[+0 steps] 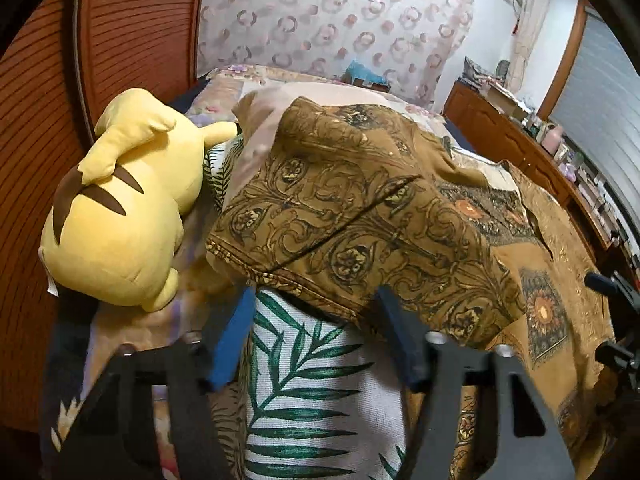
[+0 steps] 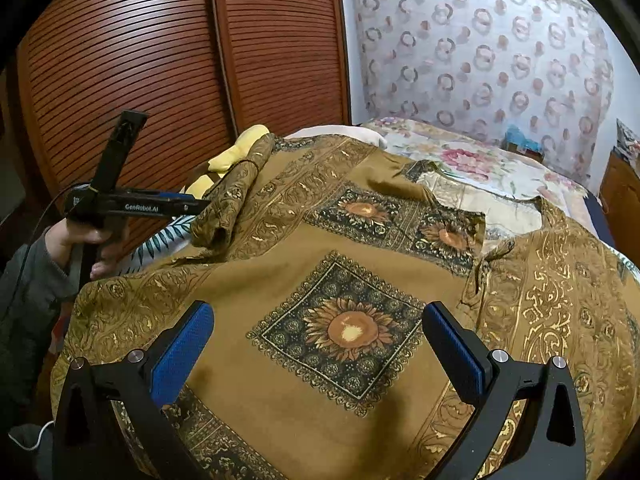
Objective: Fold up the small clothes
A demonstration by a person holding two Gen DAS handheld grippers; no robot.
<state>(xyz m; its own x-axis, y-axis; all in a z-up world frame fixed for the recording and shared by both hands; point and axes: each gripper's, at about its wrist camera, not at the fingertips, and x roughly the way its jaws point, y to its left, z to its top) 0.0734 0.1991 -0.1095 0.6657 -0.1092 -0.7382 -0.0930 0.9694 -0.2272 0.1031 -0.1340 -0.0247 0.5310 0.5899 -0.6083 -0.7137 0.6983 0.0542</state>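
Observation:
A brown shirt with gold scrolls and sunflower squares (image 2: 344, 288) lies spread on the bed. Its left sleeve (image 1: 352, 220) is folded up into a bunch, also seen in the right wrist view (image 2: 232, 200). My left gripper (image 1: 316, 312) is open, its blue pads either side of the sleeve's hem, not closed on it. In the right wrist view the left gripper (image 2: 192, 205) reaches the sleeve from the left. My right gripper (image 2: 316, 328) is open and empty, hovering over the shirt's middle sunflower square.
A yellow plush toy (image 1: 120, 216) lies left of the sleeve against the wooden slatted wardrobe (image 2: 160, 48). A palm-leaf pillow (image 1: 312, 392) sits under the left gripper. A floral bedspread (image 2: 472, 164) lies beyond the shirt. A wooden dresser (image 1: 520, 140) with clutter stands at the right.

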